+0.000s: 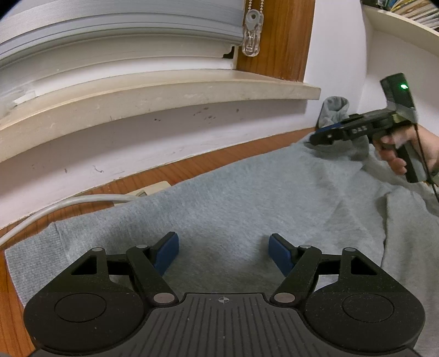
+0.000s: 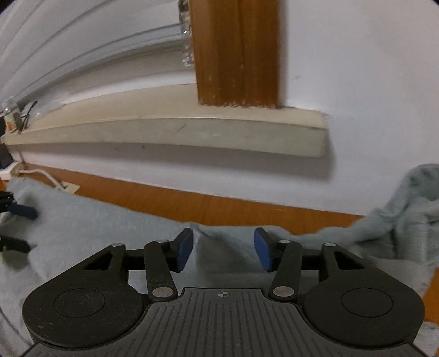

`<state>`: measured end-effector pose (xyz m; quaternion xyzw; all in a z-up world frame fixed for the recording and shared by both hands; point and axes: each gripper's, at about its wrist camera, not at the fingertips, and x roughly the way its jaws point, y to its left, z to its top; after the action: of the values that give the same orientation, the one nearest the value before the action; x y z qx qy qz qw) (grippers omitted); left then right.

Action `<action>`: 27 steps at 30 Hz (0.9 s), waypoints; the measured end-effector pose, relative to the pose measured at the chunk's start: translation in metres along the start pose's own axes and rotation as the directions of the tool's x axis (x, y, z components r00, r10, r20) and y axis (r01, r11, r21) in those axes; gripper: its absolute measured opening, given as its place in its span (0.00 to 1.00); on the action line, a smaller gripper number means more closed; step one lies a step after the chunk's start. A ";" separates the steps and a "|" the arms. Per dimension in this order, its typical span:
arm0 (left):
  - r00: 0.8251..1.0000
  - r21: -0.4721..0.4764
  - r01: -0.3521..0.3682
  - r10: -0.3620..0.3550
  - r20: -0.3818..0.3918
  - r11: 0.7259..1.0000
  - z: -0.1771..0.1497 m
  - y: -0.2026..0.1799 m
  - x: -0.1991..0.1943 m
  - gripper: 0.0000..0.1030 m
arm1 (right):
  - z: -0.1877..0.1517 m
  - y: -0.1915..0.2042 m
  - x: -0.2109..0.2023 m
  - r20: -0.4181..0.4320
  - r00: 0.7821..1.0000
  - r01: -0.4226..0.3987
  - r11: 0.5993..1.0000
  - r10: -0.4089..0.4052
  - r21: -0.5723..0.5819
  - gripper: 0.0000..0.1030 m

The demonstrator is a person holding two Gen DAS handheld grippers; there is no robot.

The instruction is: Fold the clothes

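Two black two-finger grippers with blue pads work over a single light grey knitted garment (image 1: 247, 197) spread on an orange-brown wooden tabletop (image 1: 175, 167).

Nearest in the left wrist view, the left gripper (image 1: 223, 254) hovers over the flat middle of the garment; its blue pads (image 1: 166, 255) stand wide apart with only cloth showing between them.

Nearest in the right wrist view, the right gripper (image 2: 222, 250) likewise has its pads (image 2: 184, 248) apart, and a raised ridge of the grey fabric (image 2: 208, 247) stands in the gap between them. Whether either pad touches that ridge cannot be told, since this view is blurred.

Farther off in the left view, the right gripper appears side-on at the garment's far right corner, gripped by a bare hand (image 1: 403, 153), with a green indicator light (image 1: 404, 87) on its rear block. A bunched grey cuff or sleeve end (image 1: 334, 112) rises just behind its fingers.

Along the garment's far edge, a white cable (image 1: 63, 206) runs to a cream plug block (image 1: 153, 188) lying on the tabletop, partly touching the cloth.

Beyond the table stands a white wall (image 1: 137, 142) carrying a beige window sill (image 1: 153, 93). Above the sill are grey blind slats (image 1: 123, 24), a clear plastic cord weight (image 1: 251, 35) on a bead chain, and a brown wooden frame post (image 1: 279, 38).
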<state>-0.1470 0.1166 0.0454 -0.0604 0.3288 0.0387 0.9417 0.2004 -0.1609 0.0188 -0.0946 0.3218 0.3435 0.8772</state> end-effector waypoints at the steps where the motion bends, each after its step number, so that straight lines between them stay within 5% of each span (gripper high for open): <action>1: 1.000 0.001 -0.001 0.001 0.000 1.000 0.000 0.000 0.000 0.74 | -0.003 0.007 -0.005 -0.014 1.000 0.011 1.000 -0.011 -0.006 0.56; 9: 1.000 -0.009 0.002 -0.002 0.003 1.000 0.000 0.002 0.000 0.74 | 0.002 0.017 0.013 0.010 0.998 0.059 0.998 -0.059 -0.037 0.70; 15: 0.997 -0.085 0.047 -0.042 0.064 0.995 -0.002 0.021 -0.012 0.76 | -0.004 0.017 0.011 0.049 0.997 0.058 0.998 -0.056 -0.034 0.72; 20: 0.988 -0.063 -0.081 0.088 0.126 0.995 -0.009 0.060 -0.040 0.95 | -0.002 0.015 0.007 0.048 0.997 0.055 0.998 -0.054 -0.034 0.73; 27: 0.974 -0.136 -0.154 0.174 0.148 0.979 -0.019 0.118 -0.054 0.95 | -0.004 0.011 0.008 0.045 0.998 0.048 0.998 -0.046 -0.038 0.76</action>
<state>-0.2141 0.2286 0.0545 -0.0879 0.2534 0.1414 0.9529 0.1956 -0.1501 0.0119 -0.1115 0.2932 0.3312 0.8899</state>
